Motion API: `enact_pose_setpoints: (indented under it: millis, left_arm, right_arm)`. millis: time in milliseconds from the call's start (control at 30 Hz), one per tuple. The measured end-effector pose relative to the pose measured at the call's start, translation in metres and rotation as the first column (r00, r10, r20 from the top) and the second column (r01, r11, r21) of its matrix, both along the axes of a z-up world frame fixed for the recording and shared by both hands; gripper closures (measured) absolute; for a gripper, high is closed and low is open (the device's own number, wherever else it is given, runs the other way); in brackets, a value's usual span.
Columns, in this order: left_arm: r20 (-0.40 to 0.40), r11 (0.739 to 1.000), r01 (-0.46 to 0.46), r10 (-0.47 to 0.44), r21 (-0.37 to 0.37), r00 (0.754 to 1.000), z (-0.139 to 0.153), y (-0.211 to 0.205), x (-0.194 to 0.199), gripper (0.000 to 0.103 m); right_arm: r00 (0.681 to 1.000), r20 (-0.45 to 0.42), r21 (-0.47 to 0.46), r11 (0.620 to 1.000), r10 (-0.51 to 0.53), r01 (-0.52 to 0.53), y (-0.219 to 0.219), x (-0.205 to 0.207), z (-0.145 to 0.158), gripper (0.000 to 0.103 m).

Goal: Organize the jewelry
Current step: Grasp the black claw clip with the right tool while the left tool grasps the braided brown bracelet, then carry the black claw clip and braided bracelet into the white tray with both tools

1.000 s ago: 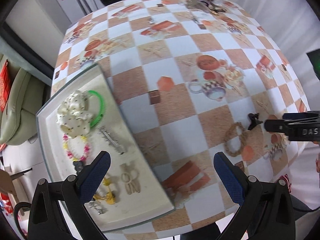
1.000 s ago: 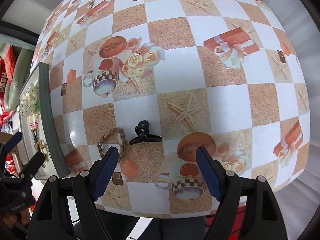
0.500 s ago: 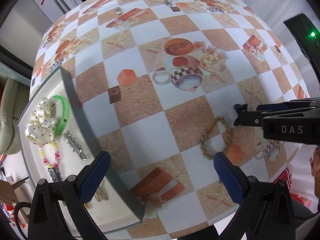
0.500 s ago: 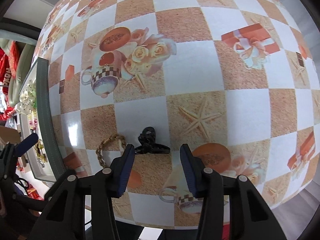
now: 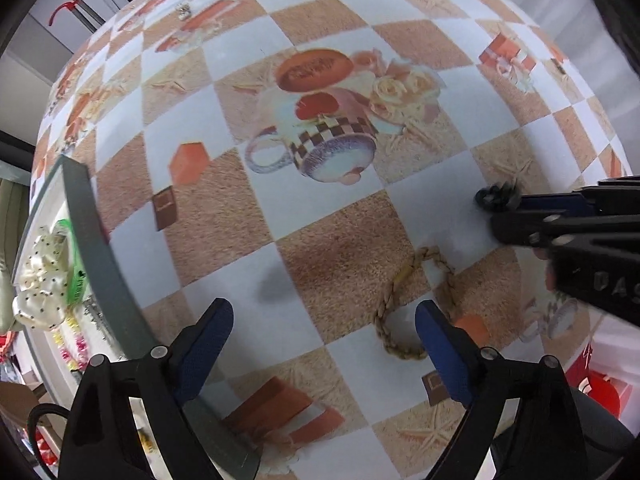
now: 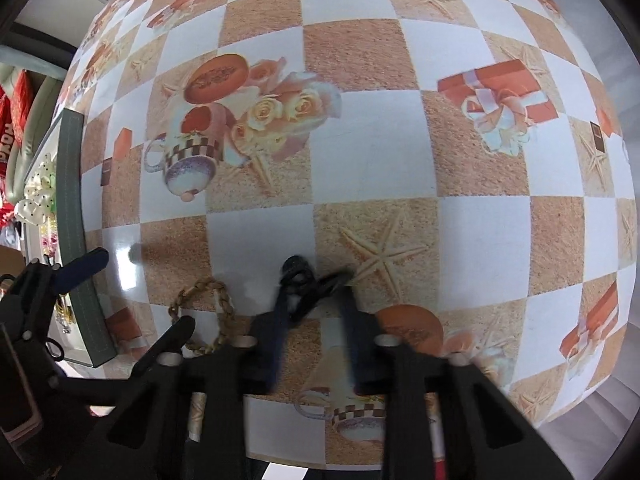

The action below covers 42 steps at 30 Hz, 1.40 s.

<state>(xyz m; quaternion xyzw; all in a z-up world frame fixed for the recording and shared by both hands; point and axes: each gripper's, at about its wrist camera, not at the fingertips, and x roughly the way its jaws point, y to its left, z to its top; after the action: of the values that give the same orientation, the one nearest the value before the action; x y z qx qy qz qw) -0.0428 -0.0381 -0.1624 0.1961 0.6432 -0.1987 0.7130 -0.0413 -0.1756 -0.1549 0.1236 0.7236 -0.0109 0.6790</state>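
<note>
A black claw hair clip [image 6: 298, 280] lies on the checked tablecloth [image 6: 360, 40]. My right gripper [image 6: 314, 300] points down over it with its jaws closing; both pads touch the clip, which also shows at that gripper's tip in the left wrist view [image 5: 498, 196]. A braided tan rope bracelet [image 5: 404, 312] lies flat between the fingers of my left gripper [image 5: 324, 312], close to the right finger. The left jaws are closing but stand wide, and the pads do not touch it.
A grey-rimmed tray [image 5: 100, 260] at the table's left edge holds a white dotted bow [image 5: 38, 288], a green bangle [image 5: 76, 276] and a bead bracelet [image 5: 74, 344]. Small trinkets [image 5: 184, 8] lie at the far side. The table edge runs close below both grippers.
My right gripper's jaws have come together around the black clip. The left gripper has moved right from over the tray and sunk to the rope bracelet.
</note>
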Motion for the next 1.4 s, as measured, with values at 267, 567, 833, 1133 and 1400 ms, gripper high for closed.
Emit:
enact_pose_setpoints:
  millis: [267,567,833,1133,1400]
  left_arm:
    - [0.002,0.999,0.045,-0.045,-0.026,0.999,0.0,-0.018,-0.007,0.028]
    - [-0.024,0.994,0.095,-0.096,-0.06,0.995,0.009,-0.038,-0.021,0.093]
    - [-0.087,0.988,-0.022,0.009,-0.15,0.996,0.028,-0.029,-0.019,0.093]
    - [-0.067,0.974,-0.123,0.112,-0.188,0.991,0.061,0.008,-0.012,0.093]
    - [-0.016,0.961,-0.174,0.174,-0.215,0.985,0.084,0.035,-0.012,0.093]
  right_arm:
    - [1.0,-0.005,0.023,1.0,-0.018,0.018,-0.012,-0.004,0.0,0.083]
    - [1.0,0.009,0.003,1.0,0.022,-0.022,0.004,0.003,0.001,0.097]
    - [0.999,0.042,0.096,0.995,-0.015,0.011,-0.01,0.006,0.019,0.097]
    - [0.996,0.082,0.162,0.987,-0.02,0.007,-0.027,0.005,0.044,0.097]
    - [0.992,0.122,0.174,0.984,0.013,-0.034,-0.021,0.01,0.068,0.097]
